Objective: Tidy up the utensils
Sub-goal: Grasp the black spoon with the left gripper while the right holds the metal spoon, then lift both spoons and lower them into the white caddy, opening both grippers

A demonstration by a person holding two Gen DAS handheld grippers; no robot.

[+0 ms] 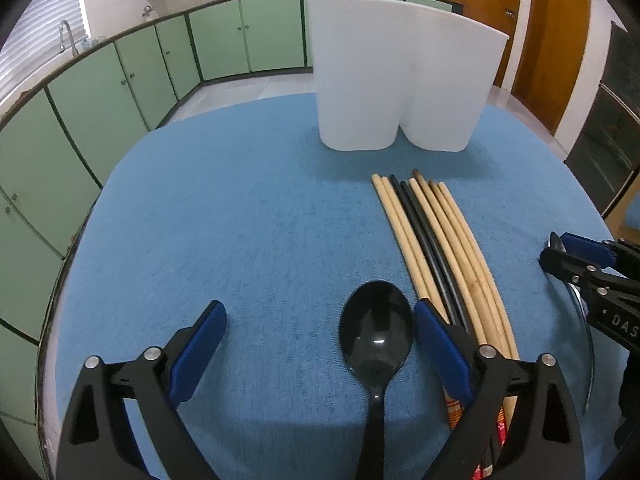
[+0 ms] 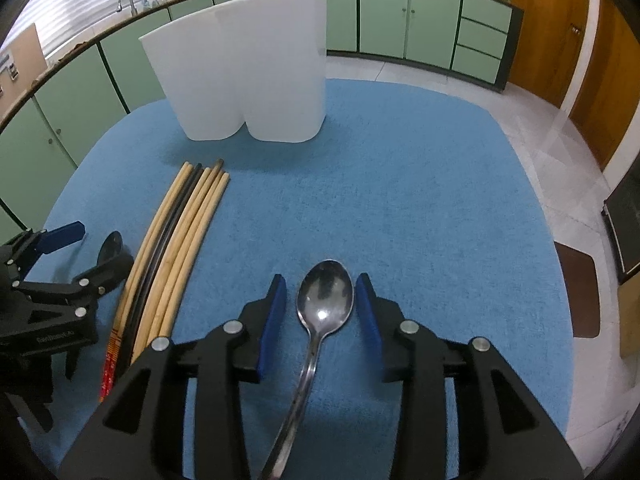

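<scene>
Black plastic spoon (image 1: pixel 375 334): bowl lies between the spread, empty jaws of the left gripper (image 1: pixel 320 336), nearer its right pad. Steel spoon (image 2: pixel 325 300): bowl sits between the parted jaws of the right gripper (image 2: pixel 321 304), untouched by either pad. Chopsticks (image 1: pixel 440 248): wooden and black, bundled lengthwise between the two grippers, just beside the left gripper's right finger. Blue cloth (image 2: pixel 420 200): bare expanse ahead of both spoons. White two-compartment holder (image 1: pixel 400 80): upright near the far edge, beyond the chopstick tips.
</scene>
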